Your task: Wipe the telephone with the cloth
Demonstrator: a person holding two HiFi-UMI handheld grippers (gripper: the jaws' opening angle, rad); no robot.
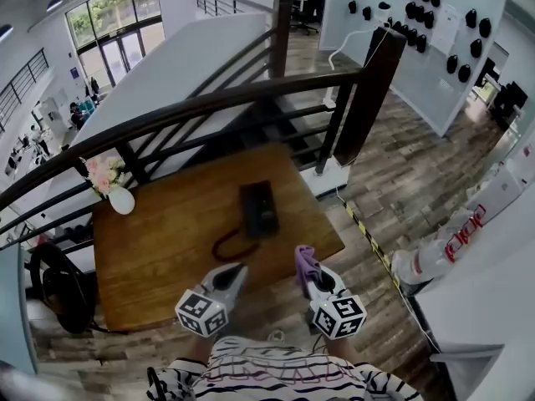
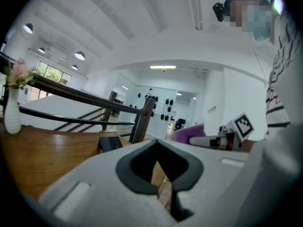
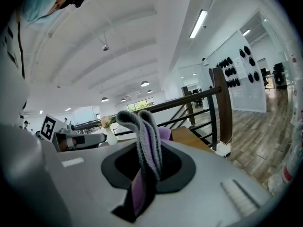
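The black telephone (image 1: 258, 210) lies flat on the wooden table (image 1: 167, 249), its dark red cord (image 1: 230, 245) looping toward the front edge. In the left gripper view the telephone (image 2: 112, 143) shows low on the tabletop. My right gripper (image 1: 308, 272) hovers over the table's front right edge, shut on a purple cloth (image 1: 305, 260); the folded cloth (image 3: 146, 141) stands up between its jaws (image 3: 147, 171). My left gripper (image 1: 231, 274) hangs just before the front edge, near the cord, shut with nothing in it (image 2: 161, 169). Both are short of the telephone.
A white vase with pink flowers (image 1: 117, 195) stands at the table's far left corner. A dark stair railing (image 1: 251, 98) runs behind the table, with a thick post (image 1: 368, 90) at the right. A black bag (image 1: 58, 286) sits on the floor to the left.
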